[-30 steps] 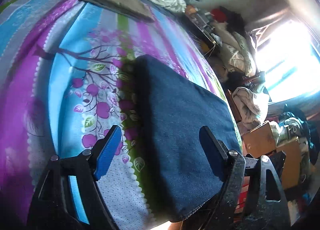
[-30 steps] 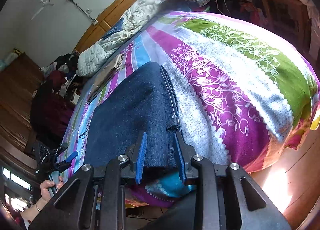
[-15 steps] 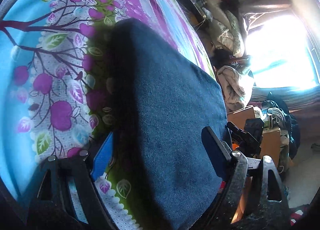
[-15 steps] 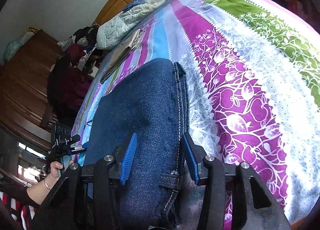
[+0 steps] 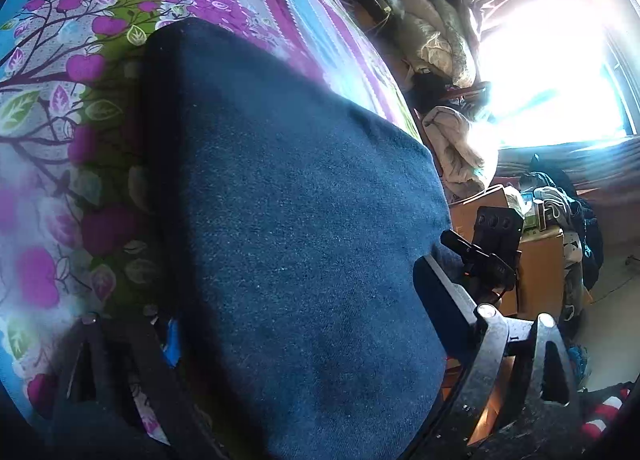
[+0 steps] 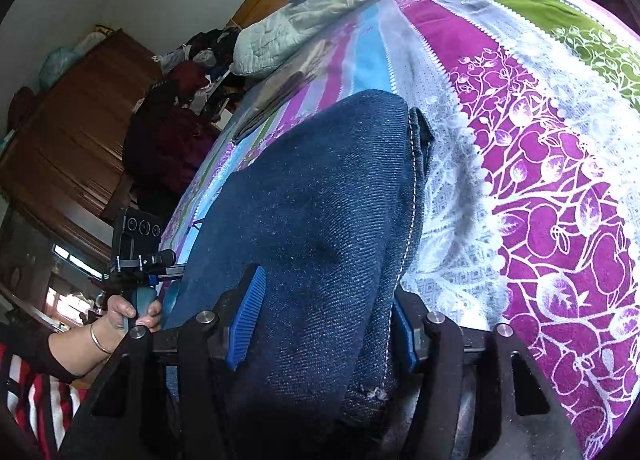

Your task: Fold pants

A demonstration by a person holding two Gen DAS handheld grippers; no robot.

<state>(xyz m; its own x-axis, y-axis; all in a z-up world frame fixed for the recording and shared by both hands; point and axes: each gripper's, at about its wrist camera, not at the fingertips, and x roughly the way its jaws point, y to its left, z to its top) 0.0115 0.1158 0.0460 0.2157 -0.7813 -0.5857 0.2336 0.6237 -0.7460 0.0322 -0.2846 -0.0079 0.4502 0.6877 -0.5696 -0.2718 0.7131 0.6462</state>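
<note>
A: Where are your pants [image 6: 320, 220]?
B: They lie folded on the bed [image 6: 560, 200], dark blue on a bright flowery sheet. Your room is full of clothes.
A: And your jaws?
B: Your left gripper [image 5: 296, 312] and right gripper [image 6: 324, 324] stand wide, one finger each side of the cloth.

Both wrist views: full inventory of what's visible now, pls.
pants: 1, dark blue denim, folded on the bed, between both grippers' fingers
bedsheet: 1, purple, green, blue floral stripes, covering the bed
quilt: 1, pale grey, bunched at the far end of the bed
wardrobe: 1, brown wood, beside the bed
window: 1, glaring white, far wall
left gripper: 1, black with blue pads, open, straddling the pants
right gripper: 1, black with blue pads, jaws around the pants edge
hand: 1, bangle on wrist, holding the left gripper's handle
</note>
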